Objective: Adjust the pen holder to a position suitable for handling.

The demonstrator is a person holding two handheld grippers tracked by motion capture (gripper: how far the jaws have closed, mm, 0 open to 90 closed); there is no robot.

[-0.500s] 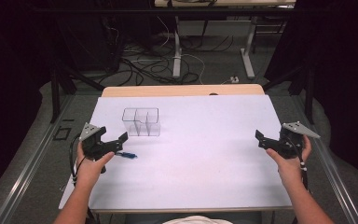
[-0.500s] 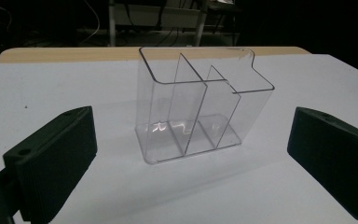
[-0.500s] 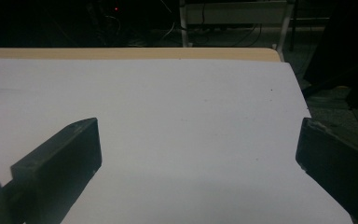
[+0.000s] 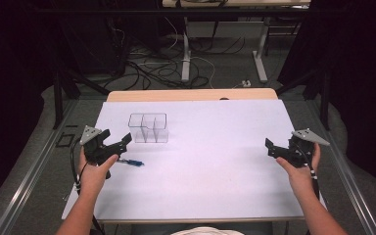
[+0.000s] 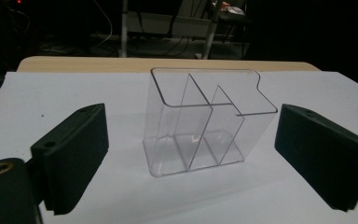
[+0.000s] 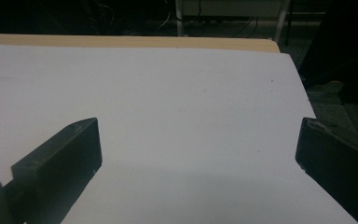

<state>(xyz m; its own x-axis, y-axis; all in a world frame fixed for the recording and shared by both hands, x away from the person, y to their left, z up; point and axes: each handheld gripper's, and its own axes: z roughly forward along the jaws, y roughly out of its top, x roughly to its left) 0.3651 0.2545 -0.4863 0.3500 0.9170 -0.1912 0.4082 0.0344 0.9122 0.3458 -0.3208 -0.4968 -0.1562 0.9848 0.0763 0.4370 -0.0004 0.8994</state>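
A clear plastic organizer [image 4: 148, 127] with three compartments stands empty on the white tabletop [image 4: 210, 171], left of centre. My left gripper [image 4: 117, 138] hovers just left of it and a little nearer, jaws open and empty. In the left gripper view the organizer [image 5: 200, 126] stands upright ahead of the open left gripper [image 5: 191, 140], not touched by either jaw. A small blue pen [image 4: 129, 162] lies on the table just right of the left hand. At the table's right side the right gripper [image 4: 270, 148] is open and empty; in its own view the right gripper [image 6: 198, 135] faces bare white table.
A wooden strip [image 4: 191, 94] runs along the table's far edge. Beyond it, cables and metal desk legs [image 4: 186, 54] stand on a dark floor. Metal rails [image 4: 24, 181] flank the table on both sides.
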